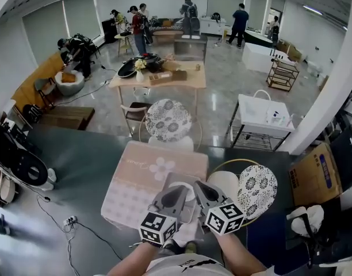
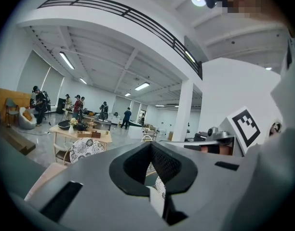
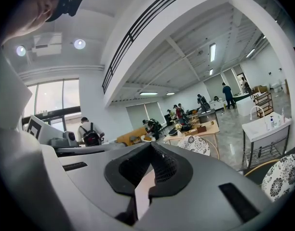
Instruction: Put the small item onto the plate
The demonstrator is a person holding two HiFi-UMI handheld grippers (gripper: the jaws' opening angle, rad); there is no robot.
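In the head view both grippers are held side by side and raised over the near edge of a table with a pink cloth (image 1: 142, 180). My left gripper (image 1: 177, 191) and my right gripper (image 1: 199, 185) both have their jaws together, with nothing seen between the tips. A pale, plate-like patch (image 1: 186, 190) shows between and under them, mostly hidden. No small item can be made out. In the left gripper view my left gripper (image 2: 151, 147) points level across the room, and in the right gripper view my right gripper (image 3: 151, 147) does the same.
A chair with a floral back (image 1: 168, 119) stands at the table's far side, another (image 1: 256, 190) at its right. Beyond are a wooden table (image 1: 161, 76) with a vase and boxes, a white trolley (image 1: 262, 112), a pillar (image 1: 331, 91) and several people.
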